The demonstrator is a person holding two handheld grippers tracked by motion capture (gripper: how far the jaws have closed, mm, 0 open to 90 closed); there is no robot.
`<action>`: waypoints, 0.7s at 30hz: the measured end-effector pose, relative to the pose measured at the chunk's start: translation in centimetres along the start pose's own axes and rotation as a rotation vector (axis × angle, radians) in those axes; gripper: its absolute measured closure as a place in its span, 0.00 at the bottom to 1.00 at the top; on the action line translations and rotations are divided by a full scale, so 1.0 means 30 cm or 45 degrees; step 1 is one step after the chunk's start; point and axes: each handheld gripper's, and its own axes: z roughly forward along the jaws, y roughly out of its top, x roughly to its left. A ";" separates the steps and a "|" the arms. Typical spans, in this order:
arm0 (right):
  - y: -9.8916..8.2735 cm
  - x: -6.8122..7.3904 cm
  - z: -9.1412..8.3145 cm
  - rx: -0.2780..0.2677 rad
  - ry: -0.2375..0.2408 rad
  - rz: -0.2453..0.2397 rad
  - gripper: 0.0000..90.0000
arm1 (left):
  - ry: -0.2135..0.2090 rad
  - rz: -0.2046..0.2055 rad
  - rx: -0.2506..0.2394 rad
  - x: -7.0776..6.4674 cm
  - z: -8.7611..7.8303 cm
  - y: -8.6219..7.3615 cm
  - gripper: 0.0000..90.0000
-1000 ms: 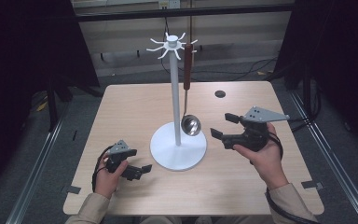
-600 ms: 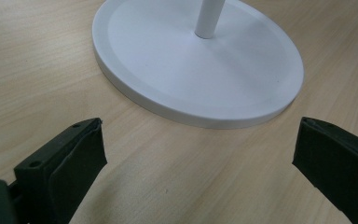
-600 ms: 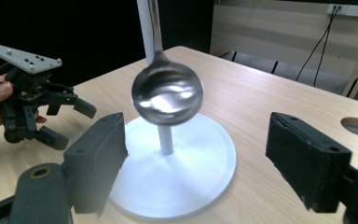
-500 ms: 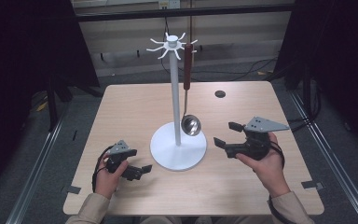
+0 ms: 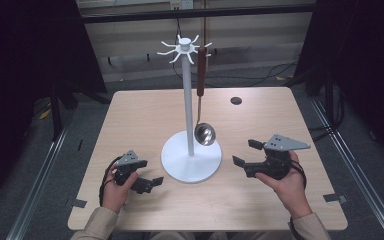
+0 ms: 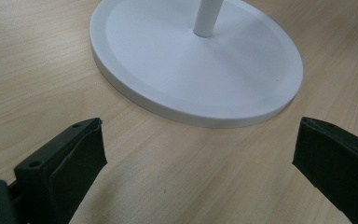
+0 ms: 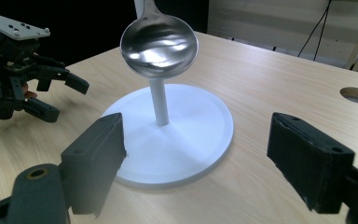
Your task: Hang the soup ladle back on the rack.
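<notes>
claws: right claw and left claw both apart, empty, flanking stand | risk: careless reach knocks ladle swinging off its hook

High view above the person's side, facing forward and down over whole table, left gripper view low, close on stand base, right gripper view low, facing same base from opposite side.
</notes>
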 end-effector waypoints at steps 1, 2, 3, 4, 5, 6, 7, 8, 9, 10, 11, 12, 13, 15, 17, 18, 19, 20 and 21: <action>-0.007 -0.001 -0.002 0.005 0.002 0.001 0.20 | 0.000 0.000 0.000 0.000 0.000 0.000 0.02; -0.012 -0.001 -0.001 0.005 0.000 0.000 0.20 | 0.000 0.000 0.000 0.000 0.000 0.000 0.02; -0.020 -0.003 -0.001 0.008 0.003 0.001 0.20 | -0.001 0.001 -0.001 0.000 0.000 0.000 0.02; -0.025 -0.003 -0.002 0.012 0.004 0.006 0.20 | -0.001 0.001 -0.001 0.000 0.000 0.000 0.02; -0.032 -0.004 -0.002 0.015 -0.002 0.013 0.20 | -0.001 0.000 -0.001 0.000 0.000 0.000 0.02; -0.040 -0.005 -0.003 0.022 -0.005 0.011 0.20 | -0.001 0.000 0.000 0.000 0.000 0.000 0.02; -0.045 -0.006 -0.002 0.020 -0.001 0.012 0.20 | 0.000 0.001 0.000 0.000 0.000 0.000 0.02; -0.050 -0.005 -0.002 0.025 -0.006 0.016 0.20 | -0.001 0.000 -0.001 0.000 0.000 0.000 0.02; -0.054 -0.006 -0.003 0.027 -0.006 0.018 0.20 | -0.001 0.000 0.000 0.000 0.000 0.000 0.02; -0.061 -0.006 -0.003 0.028 -0.005 0.015 0.20 | -0.001 0.000 0.000 0.000 0.001 -0.001 0.02; -0.066 -0.007 -0.003 0.029 -0.006 0.018 0.20 | -0.001 0.004 0.004 0.001 0.001 -0.001 0.02; -0.071 -0.008 -0.004 0.033 -0.004 0.020 0.20 | -0.001 0.005 0.005 0.001 0.001 -0.001 0.02; -0.077 -0.008 -0.004 0.037 -0.007 0.023 0.20 | -0.001 0.006 0.005 0.001 0.001 -0.001 0.02; -0.089 -0.009 -0.005 0.046 -0.010 0.024 0.20 | -0.003 0.008 0.006 0.000 0.002 0.000 0.02; -0.097 -0.010 -0.006 0.058 -0.019 0.011 0.20 | -0.004 0.008 0.008 0.000 0.002 -0.001 0.02; -0.100 -0.009 -0.006 0.066 -0.025 0.013 0.20 | -0.005 0.008 0.007 0.000 0.002 -0.001 0.02; -0.103 -0.010 -0.006 0.071 -0.027 0.006 0.20 | -0.004 0.007 0.007 0.000 0.002 0.000 0.02; -0.108 -0.010 -0.006 0.072 -0.028 0.008 0.20 | -0.004 0.008 0.006 0.000 0.002 0.000 0.02; -0.112 -0.011 -0.005 0.075 -0.029 0.005 0.20 | -0.004 0.007 0.005 0.000 0.002 0.000 0.02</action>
